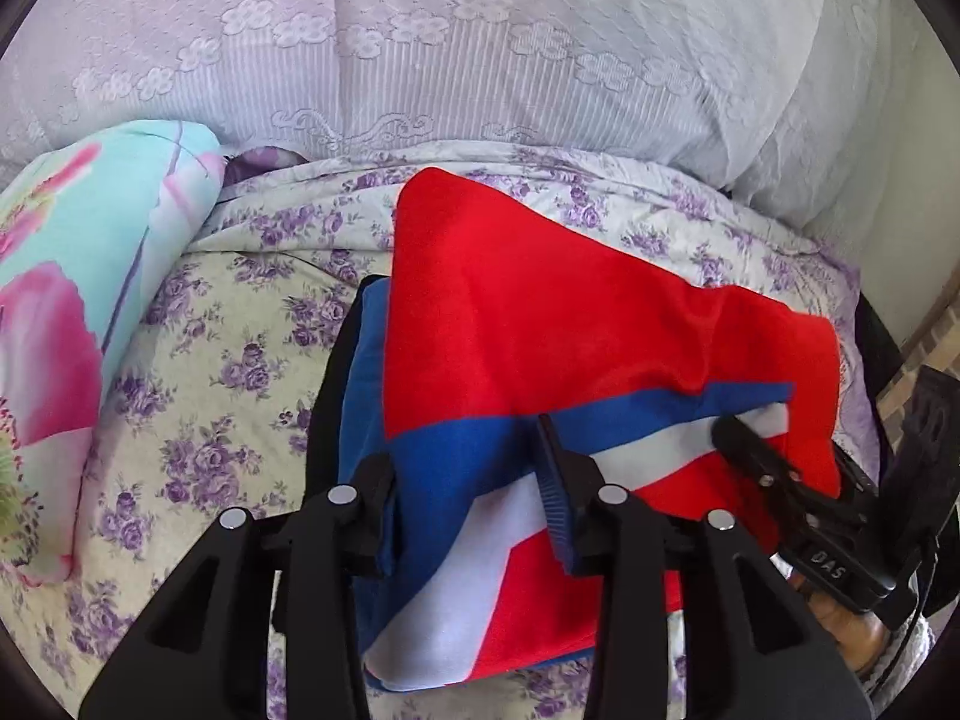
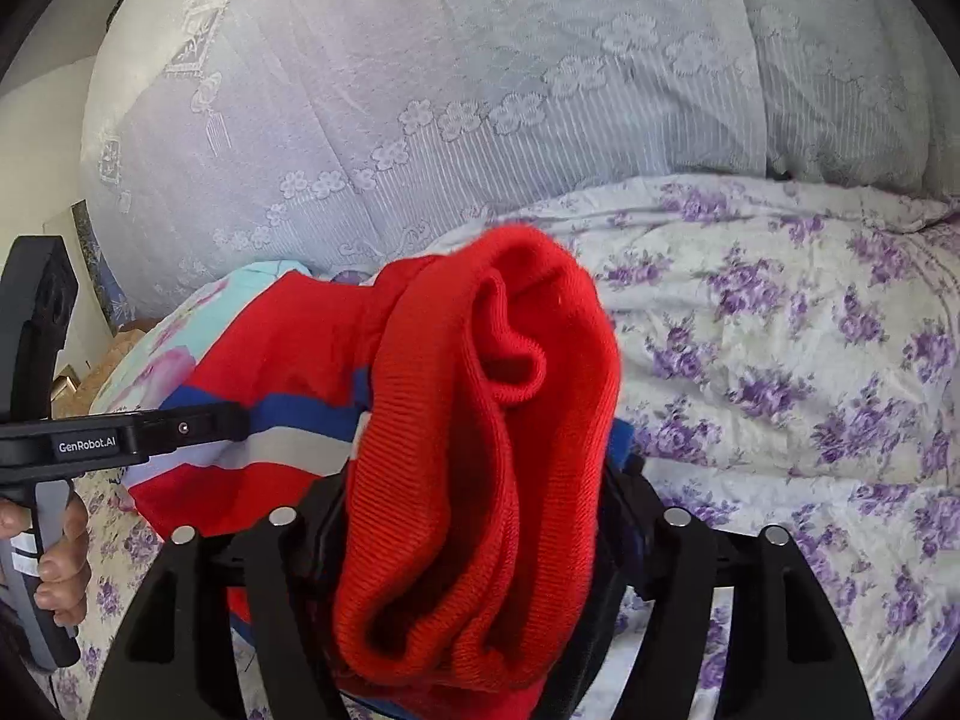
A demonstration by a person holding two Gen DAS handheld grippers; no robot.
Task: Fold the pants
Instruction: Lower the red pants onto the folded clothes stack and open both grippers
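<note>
The red pants [image 1: 540, 312] with blue and white stripes lie folded on the floral bed sheet [image 1: 240, 360]. My left gripper [image 1: 468, 498] straddles their near striped edge. Its jaws stand apart, the fabric lies loose between them and the ribbed right pad is bare. In the right wrist view a thick bunch of red ribbed hem [image 2: 480, 420] fills the gap of my right gripper [image 2: 474, 522]. The folds look slack, the jaws are wide and the pads are mostly hidden. The right gripper [image 1: 774, 468] also rests on the pants' right end. A hand [image 2: 54, 546] holds the left gripper [image 2: 228, 420].
A turquoise pillow with pink flowers [image 1: 90, 240] lies at the left of the bed. Pale lace-covered bedding [image 1: 480, 60] rises along the back. The bed's right edge [image 1: 858, 360] drops off near the pants. Bare floral sheet [image 2: 780, 390] spreads to the right.
</note>
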